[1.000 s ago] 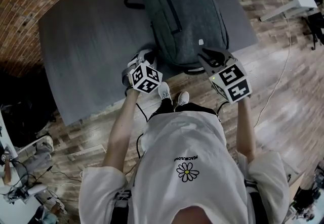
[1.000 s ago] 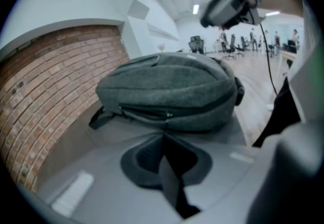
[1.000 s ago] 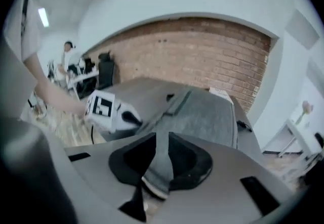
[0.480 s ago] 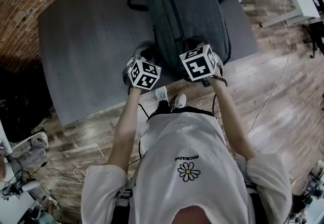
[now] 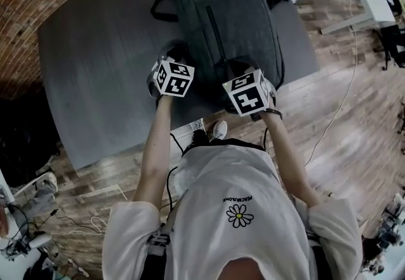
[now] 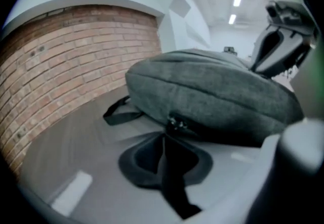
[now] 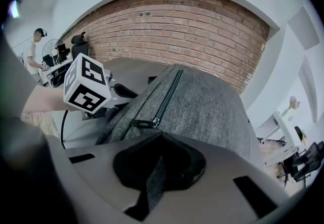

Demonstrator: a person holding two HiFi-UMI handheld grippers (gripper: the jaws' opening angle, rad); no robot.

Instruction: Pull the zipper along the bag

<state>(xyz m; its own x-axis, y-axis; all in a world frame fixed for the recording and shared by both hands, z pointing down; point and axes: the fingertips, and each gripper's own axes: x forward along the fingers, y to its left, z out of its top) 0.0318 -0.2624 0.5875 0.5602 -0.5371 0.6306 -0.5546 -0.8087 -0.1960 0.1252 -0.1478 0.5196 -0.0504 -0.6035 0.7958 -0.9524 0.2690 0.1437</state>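
Left gripper (image 6: pixel 165 137): jaws nearly together, just opening slightly, zipper pull (image 6: pixel 177 124) nipped at tips. Right gripper (image 7: pixel 161 139): tight shut, pinching backpack (image 7: pixel 202 101) edge underneath. Looks early; most zipper still unpulled.

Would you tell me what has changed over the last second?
The right tongs swung in from the backpack's near right corner onto its near edge and shut on the fabric. The left tongs slid farther along its left side, jaws opening slightly, zipper pull at their tips. The backpack stays on the table.
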